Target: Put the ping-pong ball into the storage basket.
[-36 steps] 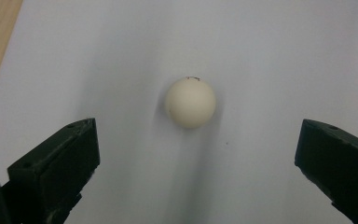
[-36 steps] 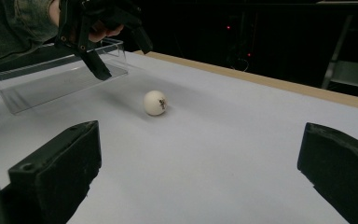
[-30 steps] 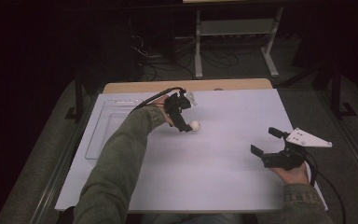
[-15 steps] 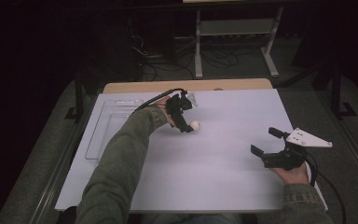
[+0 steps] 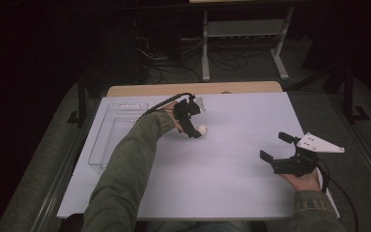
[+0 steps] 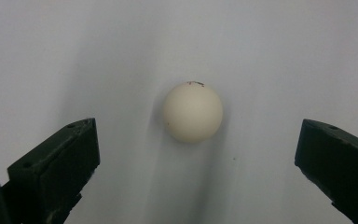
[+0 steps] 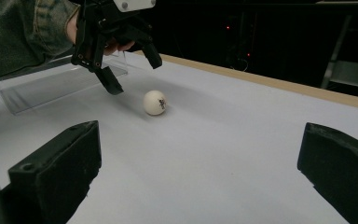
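ball (image 6: 193,111) between left gripper (image 6: 196,154) jaws (untouched)

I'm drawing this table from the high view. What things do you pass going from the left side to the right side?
Clear plastic tray → left gripper → white ball → right gripper, with its grey plate farthest to the right.

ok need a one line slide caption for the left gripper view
Left gripper poised open above a white ball resting on the white table.
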